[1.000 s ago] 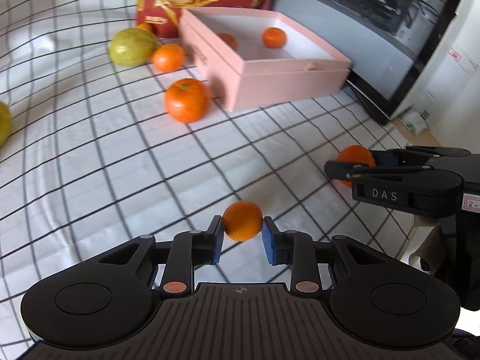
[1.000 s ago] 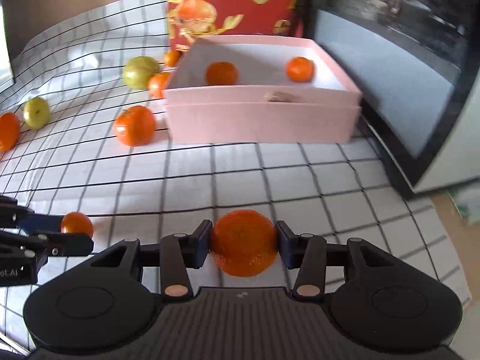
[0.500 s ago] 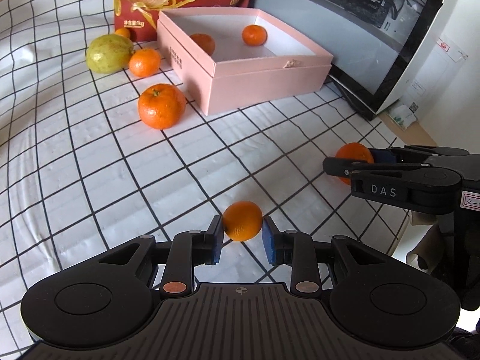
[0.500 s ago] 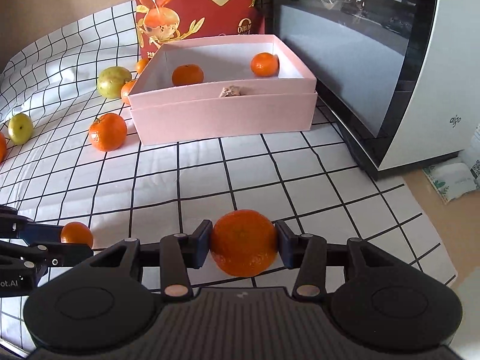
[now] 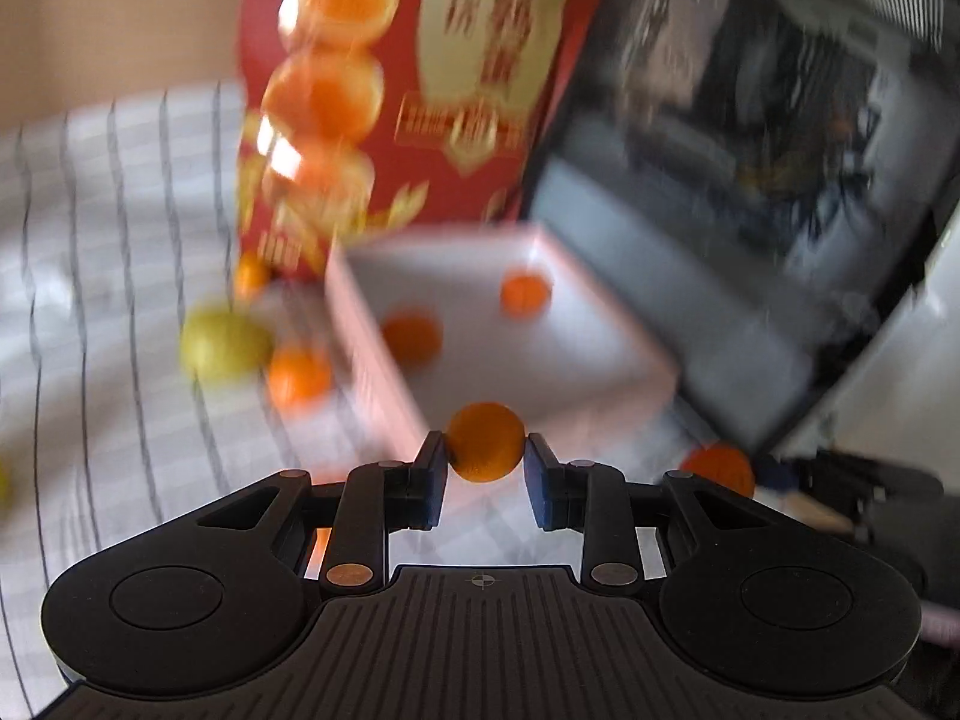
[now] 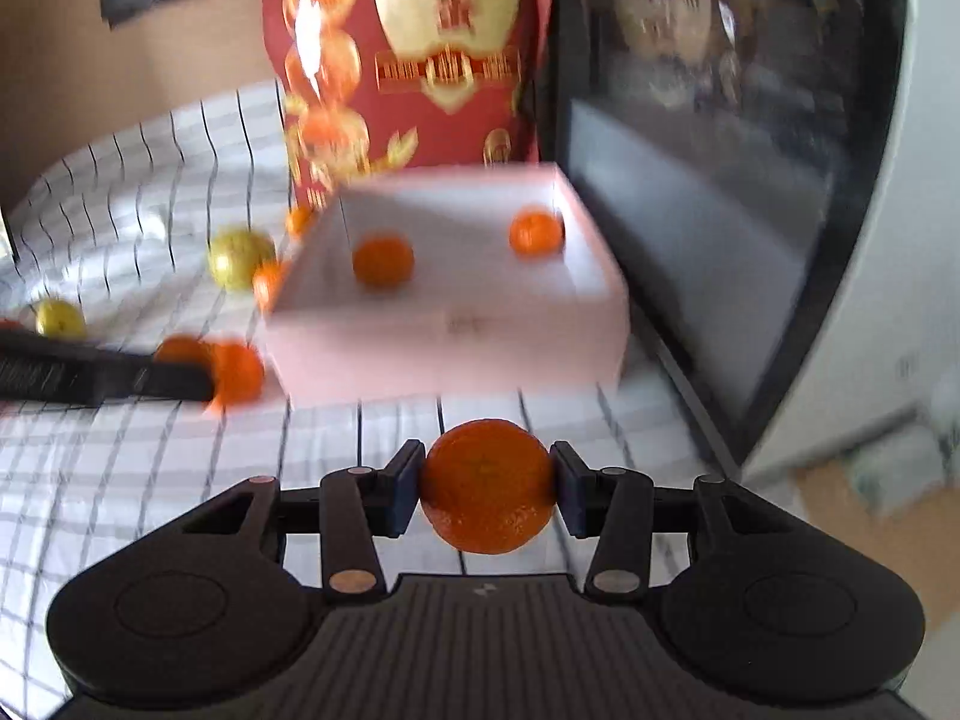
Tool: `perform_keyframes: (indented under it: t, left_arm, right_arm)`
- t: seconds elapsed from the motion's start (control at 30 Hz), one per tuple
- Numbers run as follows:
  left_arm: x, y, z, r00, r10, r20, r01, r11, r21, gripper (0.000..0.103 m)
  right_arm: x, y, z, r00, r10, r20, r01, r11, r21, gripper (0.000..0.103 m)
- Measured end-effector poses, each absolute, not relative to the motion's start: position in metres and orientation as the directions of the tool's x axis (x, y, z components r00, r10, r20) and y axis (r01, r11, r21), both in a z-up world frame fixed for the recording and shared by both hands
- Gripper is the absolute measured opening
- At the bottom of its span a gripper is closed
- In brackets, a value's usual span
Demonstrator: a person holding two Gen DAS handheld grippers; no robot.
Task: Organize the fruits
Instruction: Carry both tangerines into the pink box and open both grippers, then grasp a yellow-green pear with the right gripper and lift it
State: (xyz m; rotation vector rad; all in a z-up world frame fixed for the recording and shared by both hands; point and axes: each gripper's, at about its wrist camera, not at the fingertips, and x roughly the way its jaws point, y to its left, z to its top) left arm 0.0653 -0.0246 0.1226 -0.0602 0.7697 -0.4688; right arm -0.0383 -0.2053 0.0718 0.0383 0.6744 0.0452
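Left wrist view: my left gripper [image 5: 485, 468] pinches a small mandarin [image 5: 485, 441]; right gripper [image 6: 487, 492] clamps a bigger mandarin [image 6: 487, 486]. Pink box [image 6: 450, 342] sits ahead of both jaws. Looks mid-carry; next I'd get over the rim, then release.

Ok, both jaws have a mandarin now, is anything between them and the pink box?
Nothing visible blocks either path. The right gripper holds its mandarin over bare checked cloth short of the pink box. The left gripper's mandarin is at the box's near corner. Two mandarins already lie inside.
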Motion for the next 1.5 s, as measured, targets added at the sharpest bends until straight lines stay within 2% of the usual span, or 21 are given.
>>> perform_keyframes:
  t: [0.13,0.27,0.37,0.47,0.63,0.7,0.77,0.83,0.97,1.03,1.23,1.37,1.5]
  left_arm:
    - [0.112,-0.050,0.148,0.650,-0.434,-0.625,0.422,0.889,-0.178,0.032]
    - [0.159,-0.078,0.162,0.652,-0.404,-0.642,0.424,0.896,-0.133,0.032]
    - [0.193,-0.094,0.157,0.622,-0.397,-0.675,0.429,0.894,-0.130,0.032]
    - [0.218,-0.109,0.129,0.564,-0.409,-0.718,0.448,0.881,-0.150,0.033]
    - [0.222,-0.128,0.087,0.602,-0.350,-0.718,0.505,0.863,0.003,0.034]
    - [0.216,-0.124,0.084,0.598,-0.379,-0.707,0.514,0.857,-0.025,0.034]
    - [0.208,-0.114,0.086,0.595,-0.419,-0.685,0.516,0.853,-0.073,0.034]
    - [0.197,-0.101,0.093,0.614,-0.438,-0.657,0.507,0.856,-0.097,0.034]
    - [0.166,-0.055,0.110,0.661,-0.442,-0.606,0.423,0.887,-0.186,0.034]
    - [0.148,-0.027,0.116,0.693,-0.388,-0.607,0.354,0.917,-0.183,0.034]
    - [0.090,0.077,0.106,0.726,-0.201,-0.657,0.076,0.974,-0.214,0.034]
    - [0.040,0.145,0.085,0.704,-0.076,-0.706,-0.119,0.967,-0.223,0.033]
    - [-0.006,0.202,0.066,0.670,-0.018,-0.742,-0.290,0.914,-0.283,0.033]
  right_arm:
    - [-0.008,-0.211,0.103,0.820,0.078,-0.566,-0.068,0.997,0.040,0.045]
    - [0.038,-0.215,0.122,0.825,0.101,-0.556,-0.103,0.994,0.027,0.045]
    - [0.072,-0.218,0.122,0.806,0.104,-0.583,-0.122,0.992,0.008,0.045]
    - [0.098,-0.218,0.107,0.775,0.101,-0.623,-0.136,0.991,-0.009,0.045]
    - [0.125,-0.222,0.067,0.689,0.103,-0.718,-0.117,0.993,0.031,0.046]
    - [0.129,-0.225,0.058,0.676,0.096,-0.731,-0.096,0.995,0.041,0.051]
    - [0.129,-0.225,0.055,0.684,0.077,-0.726,-0.086,0.996,0.024,0.061]
    - [0.131,-0.222,0.056,0.690,0.065,-0.721,-0.094,0.996,-0.001,0.062]
    - [0.125,-0.208,0.067,0.720,0.050,-0.692,-0.118,0.992,-0.051,0.062]
    - [0.115,-0.199,0.075,0.743,0.060,-0.667,-0.143,0.987,-0.070,0.062]
    - [0.085,-0.152,0.099,0.769,0.156,-0.620,-0.270,0.959,-0.092,0.062]
    - [0.071,-0.100,0.106,0.742,0.276,-0.611,-0.401,0.913,-0.075,0.067]
    - [0.068,-0.033,0.103,0.676,0.388,-0.626,-0.525,0.850,-0.039,0.067]
